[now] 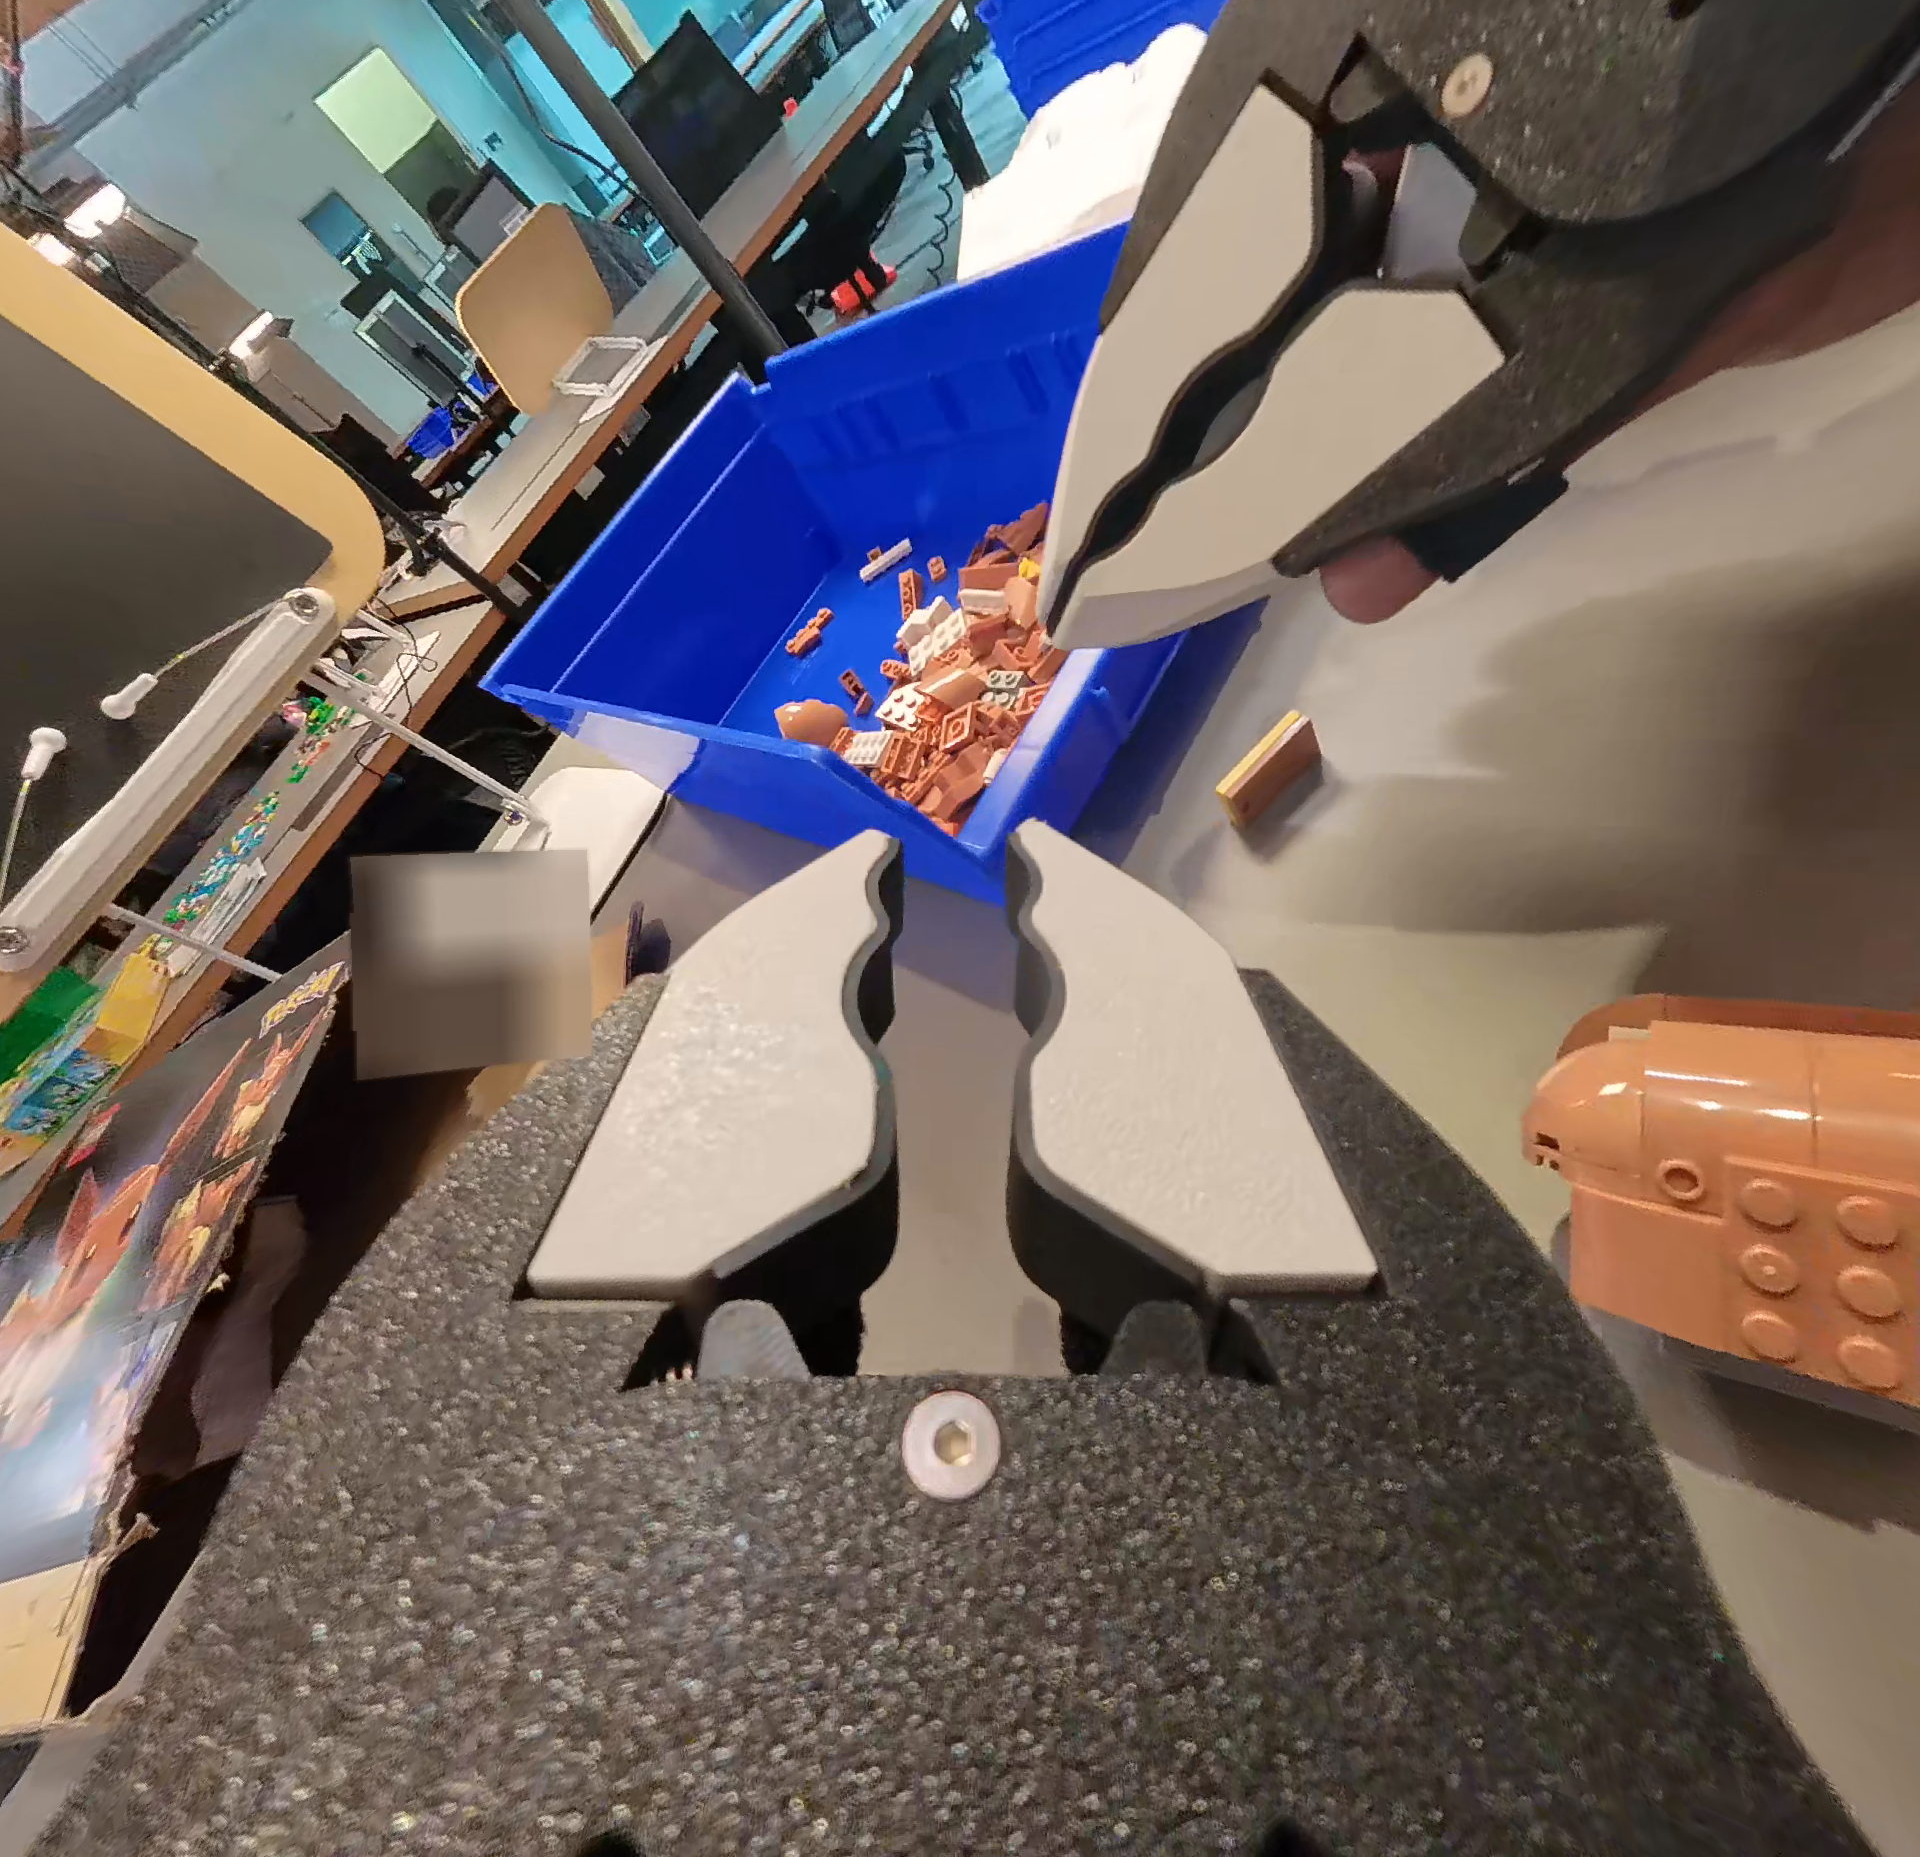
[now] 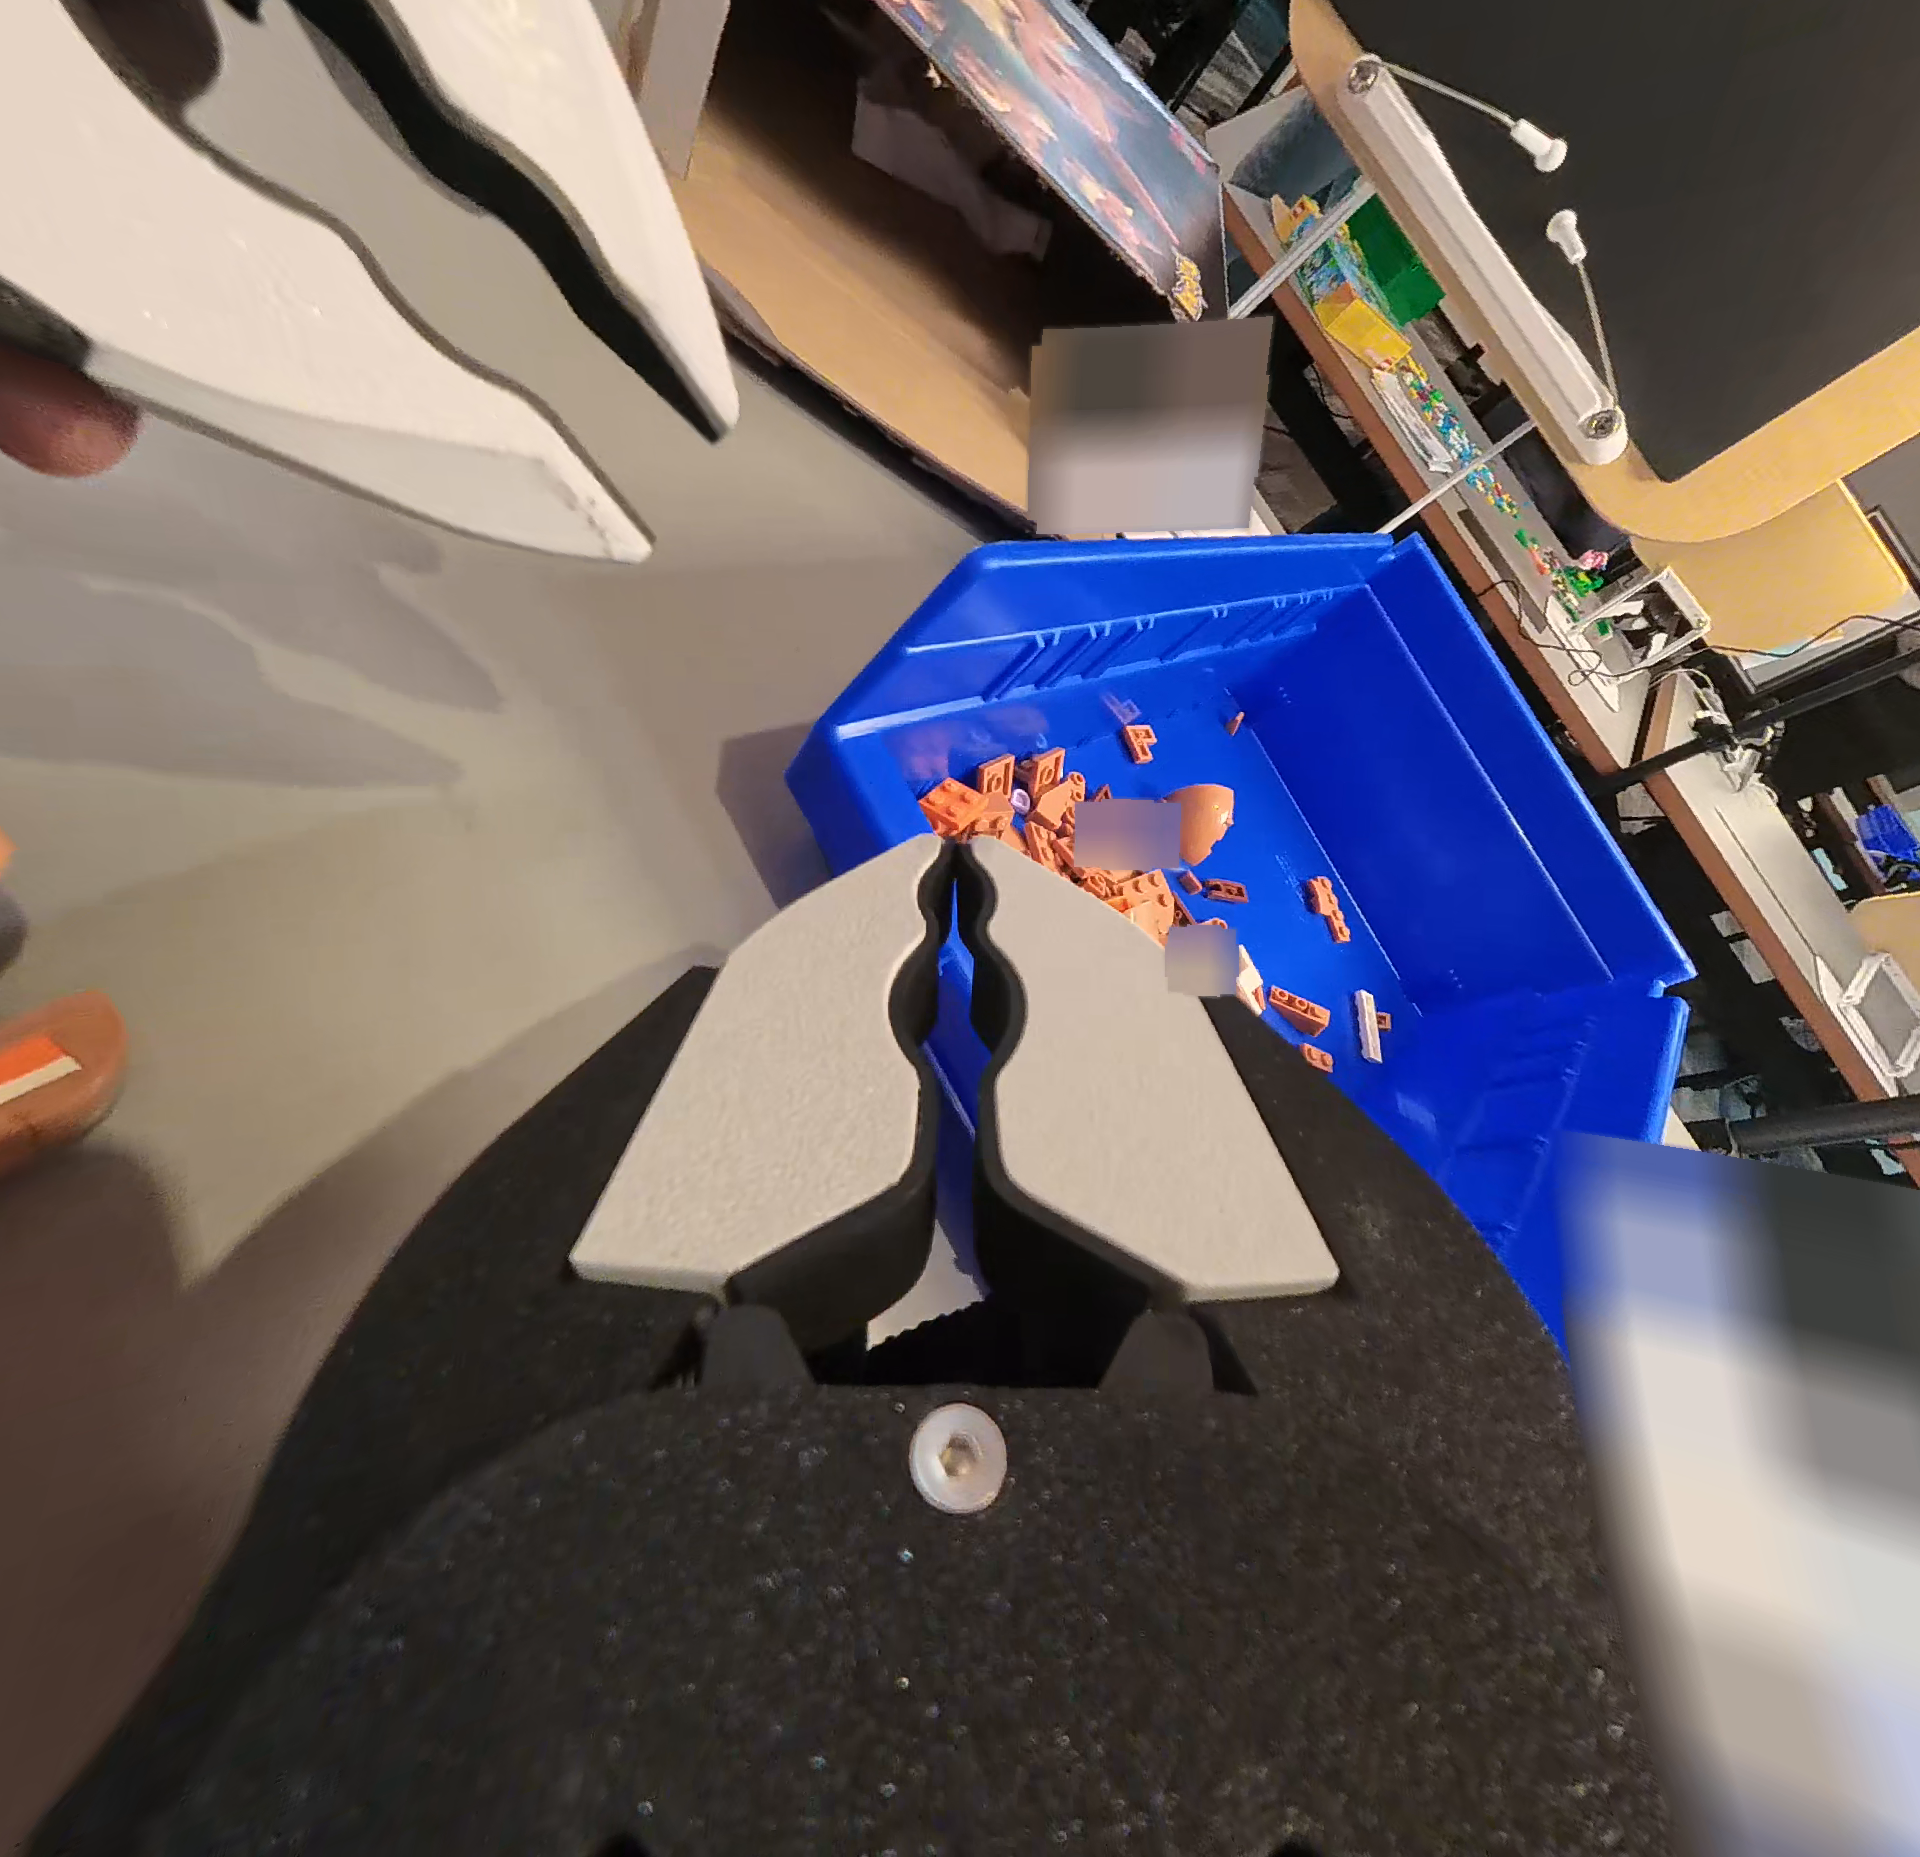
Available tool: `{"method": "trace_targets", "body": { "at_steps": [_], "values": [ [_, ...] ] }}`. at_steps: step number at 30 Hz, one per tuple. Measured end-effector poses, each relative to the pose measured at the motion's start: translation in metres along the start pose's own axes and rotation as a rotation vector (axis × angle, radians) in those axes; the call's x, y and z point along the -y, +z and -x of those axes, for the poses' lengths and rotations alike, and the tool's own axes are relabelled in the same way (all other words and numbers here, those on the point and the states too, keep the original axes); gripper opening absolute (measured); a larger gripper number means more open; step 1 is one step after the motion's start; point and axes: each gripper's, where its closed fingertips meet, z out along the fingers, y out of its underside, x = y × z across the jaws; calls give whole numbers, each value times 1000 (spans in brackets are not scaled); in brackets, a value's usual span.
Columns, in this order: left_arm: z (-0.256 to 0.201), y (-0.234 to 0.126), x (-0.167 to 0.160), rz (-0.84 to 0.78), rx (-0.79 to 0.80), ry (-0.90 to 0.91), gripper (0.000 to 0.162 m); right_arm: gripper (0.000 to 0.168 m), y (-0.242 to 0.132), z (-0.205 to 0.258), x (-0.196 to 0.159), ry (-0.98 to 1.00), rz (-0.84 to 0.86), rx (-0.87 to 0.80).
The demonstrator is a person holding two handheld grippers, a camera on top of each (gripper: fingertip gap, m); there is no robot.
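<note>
Over one blue bin (image 1: 665, 602): two grippers.

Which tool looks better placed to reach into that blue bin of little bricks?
Probably the right tool: its closed tips hang over the blue bin, just above the brick pile. The left tool, jaws apart and empty, sits outside the bin's near rim.

- Indoor lighting was bright and even, from overhead.
- Soft shadows lay across the grey table (image 2: 436, 872).
- Glare showed on the blue bin (image 1: 665, 602) and its wall.
- Wide-angle distortion bent lines at the edges of both views.
- The near left gripper (image 2: 675, 477) appeared blurred in the right wrist view.
</note>
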Motion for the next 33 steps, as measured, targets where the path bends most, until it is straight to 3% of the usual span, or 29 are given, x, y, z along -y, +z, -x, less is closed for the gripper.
{"method": "trace_targets", "body": {
  "at_steps": [10,23,27,33],
  "values": [
    [-1,4,-8,55,31,75,18,0,3,4,-3,-10,14,16],
    [15,-4,-2,18,72,6,17,0,9,5,-7,-163,65,-33],
    [32,-11,-1,-9,123,-50,17,0,7,-14,-2,-520,163,-197],
    [56,-26,10,-90,203,-123,16,0,-20,-47,65,-1537,222,-564]
  ]
}}
